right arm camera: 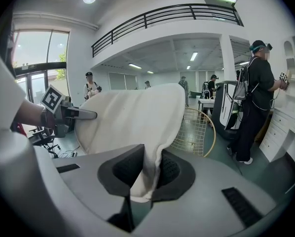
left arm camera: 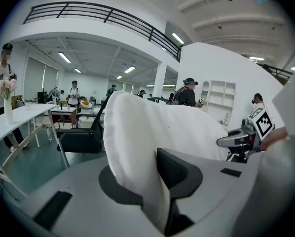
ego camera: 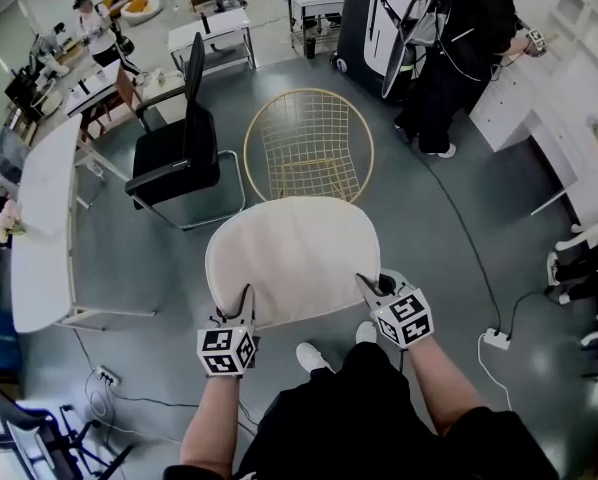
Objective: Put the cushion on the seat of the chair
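A cream, rounded cushion [ego camera: 294, 253] hangs in the air between both grippers, just short of a gold wire chair [ego camera: 309, 148] with a round mesh seat. My left gripper [ego camera: 247, 298] is shut on the cushion's near left edge. In the left gripper view the white cushion [left arm camera: 142, 142] runs between the jaws. My right gripper [ego camera: 364, 286] is shut on the near right edge. In the right gripper view the cushion [right arm camera: 132, 117] is pinched between the pads, and the gold chair [right arm camera: 199, 132] stands behind it.
A black office chair [ego camera: 179, 153] stands left of the gold chair. A long white table [ego camera: 44, 218] runs along the left. A person in black [ego camera: 459, 48] stands at white shelves at the back right. A cable and power strip [ego camera: 497, 338] lie on the floor to the right.
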The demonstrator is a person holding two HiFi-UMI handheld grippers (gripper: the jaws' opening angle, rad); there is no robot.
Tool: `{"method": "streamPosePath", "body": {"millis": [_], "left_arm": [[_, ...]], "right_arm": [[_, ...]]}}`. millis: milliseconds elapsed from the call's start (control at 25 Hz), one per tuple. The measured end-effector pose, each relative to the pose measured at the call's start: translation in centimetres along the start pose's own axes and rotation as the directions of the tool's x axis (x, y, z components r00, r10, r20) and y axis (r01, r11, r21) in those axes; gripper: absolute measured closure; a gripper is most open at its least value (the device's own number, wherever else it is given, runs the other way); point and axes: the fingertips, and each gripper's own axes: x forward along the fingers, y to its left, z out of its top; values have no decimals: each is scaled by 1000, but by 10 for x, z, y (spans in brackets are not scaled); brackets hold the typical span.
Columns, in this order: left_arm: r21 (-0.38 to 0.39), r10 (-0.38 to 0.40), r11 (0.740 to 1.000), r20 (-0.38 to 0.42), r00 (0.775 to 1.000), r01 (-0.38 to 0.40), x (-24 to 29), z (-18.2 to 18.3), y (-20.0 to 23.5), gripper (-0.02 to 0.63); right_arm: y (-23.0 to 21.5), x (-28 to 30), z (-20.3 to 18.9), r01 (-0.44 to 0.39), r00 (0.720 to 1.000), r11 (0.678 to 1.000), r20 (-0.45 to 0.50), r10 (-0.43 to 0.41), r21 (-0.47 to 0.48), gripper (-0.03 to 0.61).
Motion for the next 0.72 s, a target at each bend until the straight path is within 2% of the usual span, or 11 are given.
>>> {"method": "streamPosePath", "body": {"millis": [360, 720], "left_arm": [[6, -2, 1000, 18, 1000, 2, 11, 15, 14, 512], [13, -6, 1000, 13, 1000, 6, 44, 45, 14, 509]], "right_arm": [[-6, 16, 15, 3, 1000, 1000, 17, -3, -1, 520], [-41, 31, 38, 0, 1000, 1000, 25, -1, 8, 520]]}}
